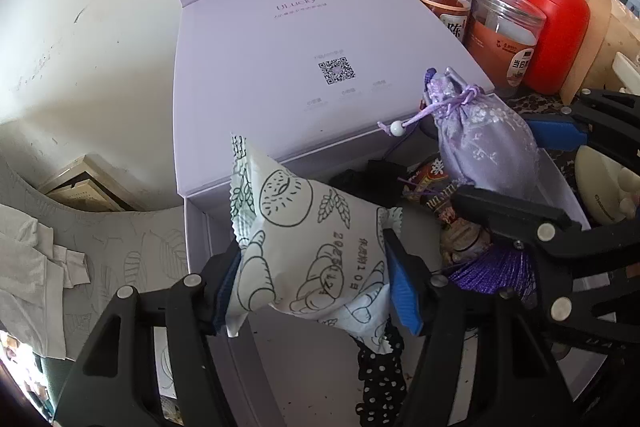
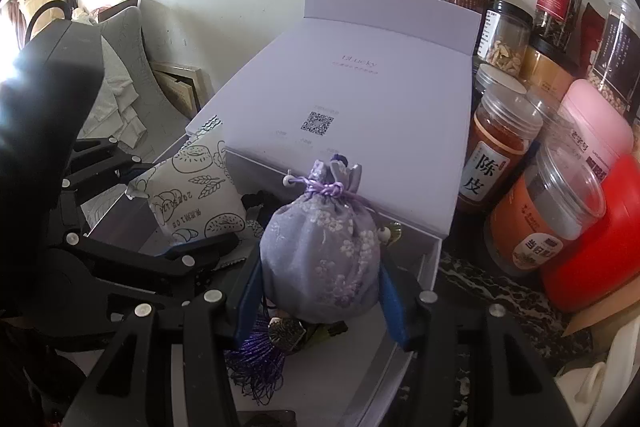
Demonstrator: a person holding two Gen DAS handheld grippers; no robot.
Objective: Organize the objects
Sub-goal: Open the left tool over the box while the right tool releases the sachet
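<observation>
- The left gripper (image 1: 312, 267) is clamped on a white, puffed snack packet printed with line drawings of bread and wheat (image 1: 316, 239); its blue pads press both sides and the packet hangs clear over the left end of the box.
- The right gripper (image 2: 320, 283) grasps a lilac embroidered drawstring pouch with a knotted cord and white bead (image 2: 324, 247); the pads squeeze its rounded belly, neck pointing away from the camera.
- Below and just ahead of both tools lies an open pale-lilac cardboard gift box (image 2: 436, 259), its hinged lid (image 1: 280, 47) folded back flat beyond the fingertips.
- Already inside, under the grippers: a purple tassel (image 2: 256, 359), a black polka-dot fabric band (image 1: 380, 379), a bronze-coloured charm (image 2: 286, 333) and some small wrapped bits that I cannot identify.
- Judged from this, the sorting is well under way: several items are stowed, and two more are held above the box, not yet set down.
- Left to do, likely: lower and release both, then perhaps close the lid.
- Clear jars of dried goods (image 2: 496, 155) and a red plastic container (image 1: 556, 27) stand right of the right tool, outside the box; whether they belong to the task is unclear.
</observation>
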